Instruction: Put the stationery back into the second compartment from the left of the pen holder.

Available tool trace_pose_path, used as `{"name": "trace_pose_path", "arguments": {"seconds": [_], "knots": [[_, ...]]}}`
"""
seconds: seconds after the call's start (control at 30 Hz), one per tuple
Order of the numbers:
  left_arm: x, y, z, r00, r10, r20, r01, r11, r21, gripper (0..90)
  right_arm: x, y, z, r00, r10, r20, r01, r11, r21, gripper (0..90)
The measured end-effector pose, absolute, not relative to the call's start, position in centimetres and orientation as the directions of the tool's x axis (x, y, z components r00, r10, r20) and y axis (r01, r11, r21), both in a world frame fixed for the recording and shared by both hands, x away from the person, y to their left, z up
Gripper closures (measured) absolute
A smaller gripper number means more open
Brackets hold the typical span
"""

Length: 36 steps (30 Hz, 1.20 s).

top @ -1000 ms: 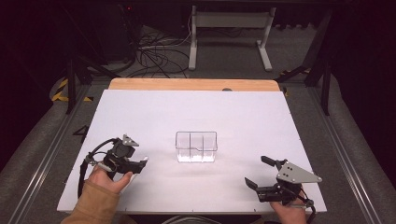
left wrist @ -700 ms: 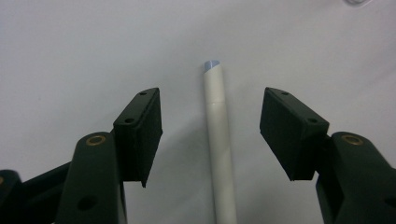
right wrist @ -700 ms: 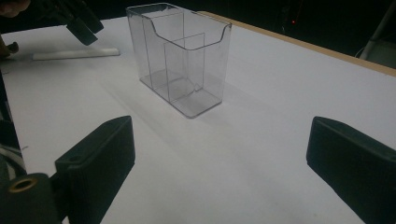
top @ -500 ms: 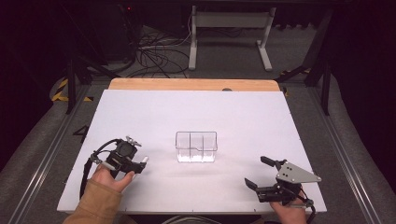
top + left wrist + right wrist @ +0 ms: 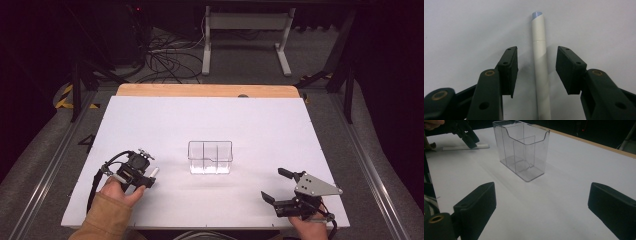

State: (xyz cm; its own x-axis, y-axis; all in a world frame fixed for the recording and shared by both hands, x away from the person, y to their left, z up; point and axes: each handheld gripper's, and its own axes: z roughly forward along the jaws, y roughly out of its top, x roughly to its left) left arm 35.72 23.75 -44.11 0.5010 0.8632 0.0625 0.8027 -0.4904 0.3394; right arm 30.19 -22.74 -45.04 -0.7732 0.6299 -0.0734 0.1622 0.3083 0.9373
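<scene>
Near the desk's [image 5: 210,120] front-left corner lies a white paper-wrapped straw [image 5: 541,75], between the left gripper's [image 5: 537,72] jaws, which have just been closing without touching it. Light, crushable and prone to roll, it wants gentle mid-length pinching. The right gripper [image 5: 272,186] gapes empty.

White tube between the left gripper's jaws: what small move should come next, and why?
Probably close the left gripper fully on the white tube. Its jaws have just been closing, the tube lies centred between them on the table, and gaps remain on both sides.
</scene>
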Motion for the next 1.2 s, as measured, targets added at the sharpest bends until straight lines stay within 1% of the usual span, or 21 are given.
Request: {"name": "trace_pose_path", "arguments": {"seconds": [0.07, 0.2, 0.3, 0.43, 0.7, 0.9, 1.1, 1.2], "knots": [[35.79, 23.81, -44.17, 0.501, 0.862, 0.071, 0.801, -0.493, 0.34, 53.9, 30.2, -22.71, -45.06, -0.774, 0.628, -0.074, 0.162, 0.31, 0.937, 8.9], [35.87, 23.79, -44.38, 0.493, 0.869, 0.055, 0.81, -0.481, 0.337, 55.0, 30.22, -22.74, -45.08, -0.774, 0.629, -0.073, 0.163, 0.31, 0.937, 8.9], [35.89, 23.84, -44.47, 0.485, 0.873, 0.053, 0.816, -0.473, 0.331, 58.7, 30.2, -22.73, -45.08, -0.773, 0.63, -0.077, 0.16, 0.312, 0.937, 8.9], [35.97, 24.01, -44.62, 0.471, 0.882, 0.02, 0.828, -0.449, 0.337, 64.4, 30.21, -22.72, -45.1, -0.774, 0.629, -0.08, 0.159, 0.315, 0.936, 9.0], [36.04, 23.97, -44.6, 0.45, 0.893, -0.001, 0.844, -0.425, 0.328, 68.3, 30.18, -22.67, -45.13, -0.775, 0.627, -0.081, 0.159, 0.318, 0.935, 8.9], [35.97, 24.02, -44.63, 0.426, 0.904, -0.012, 0.852, -0.397, 0.341, 77.3, 30.18, -22.62, -45.16, -0.777, 0.624, -0.084, 0.158, 0.322, 0.934, 8.9], [36.06, 24.25, -44.62, 0.425, 0.905, -0.026, 0.853, -0.391, 0.345, 77.5, 30.21, -22.61, -45.22, -0.776, 0.624, -0.089, 0.157, 0.328, 0.931, 8.9], [36.0, 24.26, -44.45, 0.428, 0.902, -0.048, 0.854, -0.387, 0.349, 77.7, 30.2, -22.61, -45.22, -0.777, 0.624, -0.089, 0.157, 0.329, 0.931, 8.9]]}}
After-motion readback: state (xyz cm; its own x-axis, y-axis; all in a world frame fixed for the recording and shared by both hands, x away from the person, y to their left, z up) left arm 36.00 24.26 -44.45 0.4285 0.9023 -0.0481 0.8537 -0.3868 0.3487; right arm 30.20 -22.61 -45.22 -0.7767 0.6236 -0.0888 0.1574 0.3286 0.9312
